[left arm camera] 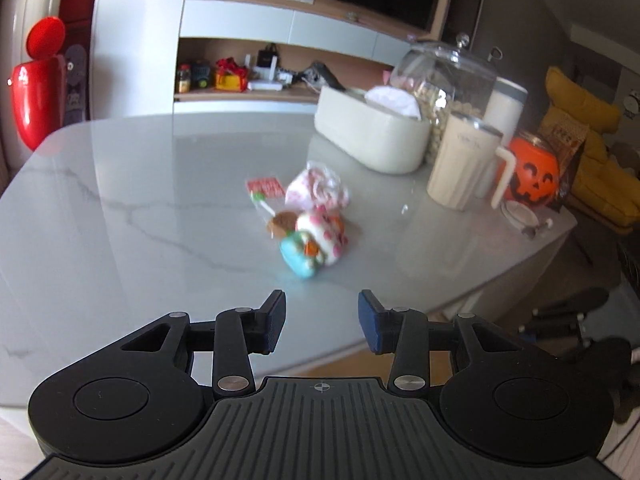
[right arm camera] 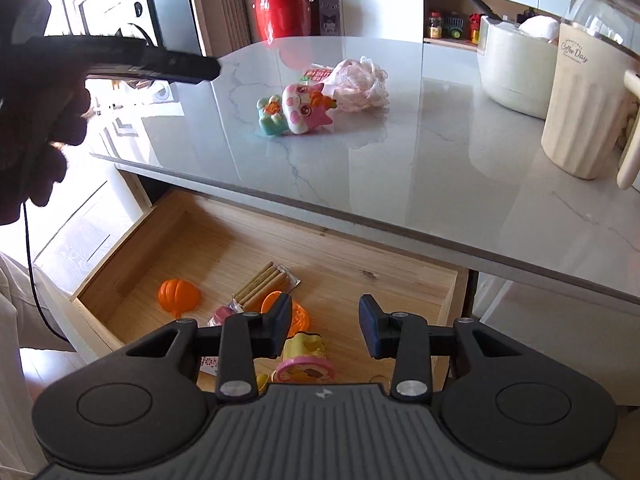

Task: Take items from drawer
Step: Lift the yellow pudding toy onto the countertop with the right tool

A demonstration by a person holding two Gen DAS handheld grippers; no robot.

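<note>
Right hand-held gripper (right arm camera: 324,326), jaws gaping wide and empty, is hovering over the open drawer (right arm camera: 168,236), with the yellow-and-pink toy (right arm camera: 306,360) lying just below it, nearer than the left hand-held gripper (left arm camera: 322,322), which is gaping wide over the tabletop (left arm camera: 160,200).

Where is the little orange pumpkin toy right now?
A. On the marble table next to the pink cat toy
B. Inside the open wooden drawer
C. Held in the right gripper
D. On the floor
B: the right wrist view shows the orange pumpkin toy lying on the bottom of the open wooden drawer, while the right gripper is open and empty.
</note>
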